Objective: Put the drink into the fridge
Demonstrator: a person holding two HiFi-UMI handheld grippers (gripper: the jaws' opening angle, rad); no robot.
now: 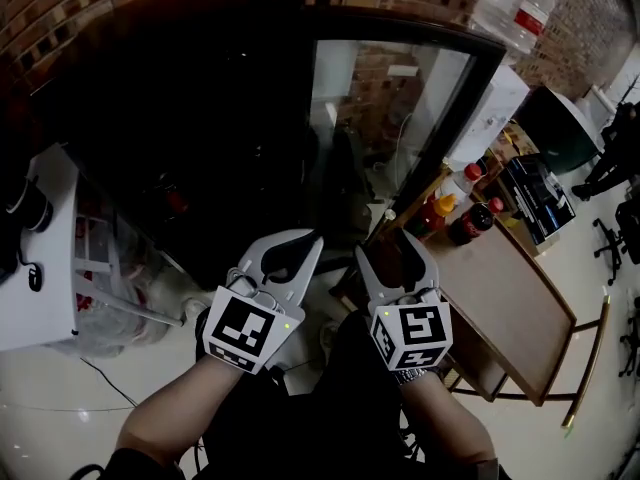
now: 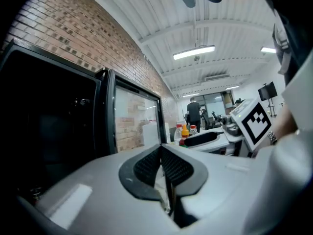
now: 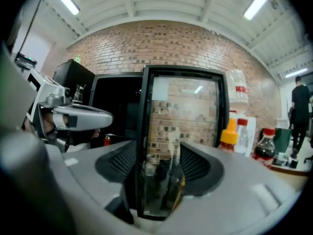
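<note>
The black fridge point(image 1: 200, 138) stands with its glass door point(image 1: 385, 118) swung out toward me. My right gripper point(image 1: 398, 253) is shut on the door's near lower edge point(image 3: 159, 180), which fills the gap between its pads. My left gripper point(image 1: 290, 251) hangs beside it in front of the dark fridge interior, jaws shut with nothing between them point(image 2: 162, 163). The drinks stand on the wooden table point(image 1: 510, 308) to the right of the door. They are a dark cola bottle point(image 1: 470, 223) point(image 3: 266, 143), an orange-capped bottle point(image 1: 440, 208) point(image 3: 229, 133) and a clear red-capped bottle point(image 1: 465, 178).
A white water dispenser point(image 1: 495, 108) with a jug point(image 1: 515, 3) stands right of the fridge against the brick wall. A white machine point(image 1: 40, 258) and a plastic bag point(image 1: 130, 288) sit on the left. Office chairs point(image 1: 612, 238) are far right. A person point(image 2: 194, 112) stands in the background.
</note>
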